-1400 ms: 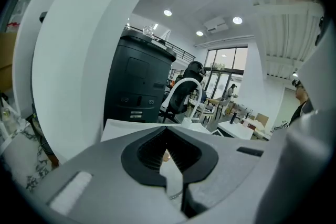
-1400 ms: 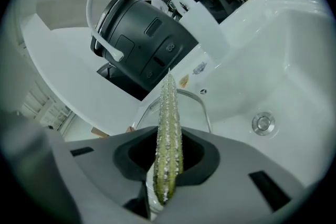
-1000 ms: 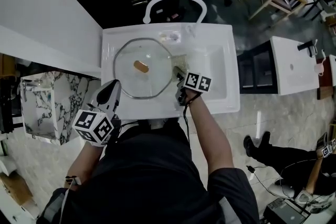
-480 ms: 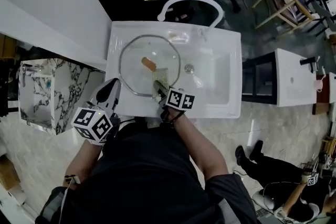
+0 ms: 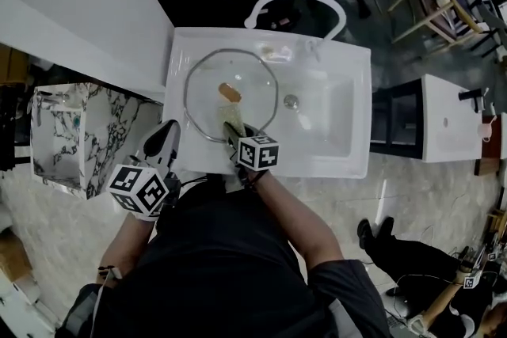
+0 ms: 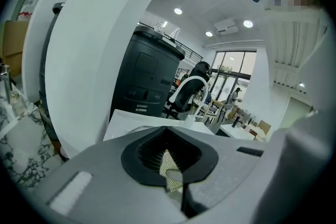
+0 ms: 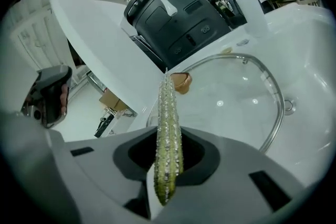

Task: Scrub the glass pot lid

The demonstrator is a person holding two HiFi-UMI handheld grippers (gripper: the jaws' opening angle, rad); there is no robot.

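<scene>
The round glass pot lid (image 5: 207, 95) with a brown knob (image 5: 230, 93) lies flat in the left half of the white sink (image 5: 348, 162). My right gripper (image 5: 232, 129) is over the lid's front part, just below the knob, shut on a greenish scrub pad (image 5: 229, 115). In the right gripper view the pad (image 7: 168, 134) stands edge-on between the jaws of the right gripper (image 7: 167, 162), pointing at the knob (image 7: 181, 82) and the glass lid (image 7: 236, 97). My left gripper (image 5: 165, 134) hangs shut outside the sink's front left corner, away from the lid; a greenish scrap shows in the left gripper's (image 6: 176, 168) slot.
A white arched faucet (image 5: 297, 0) stands at the sink's back edge and a drain (image 5: 291, 100) lies right of the lid. A white counter (image 5: 71, 12) and a marble-patterned block (image 5: 63, 138) flank the left side. A black appliance (image 7: 173, 13) sits behind.
My right gripper has slid left with the pad, from the lid's right rim to its front part near the knob. The left gripper has stayed put.
</scene>
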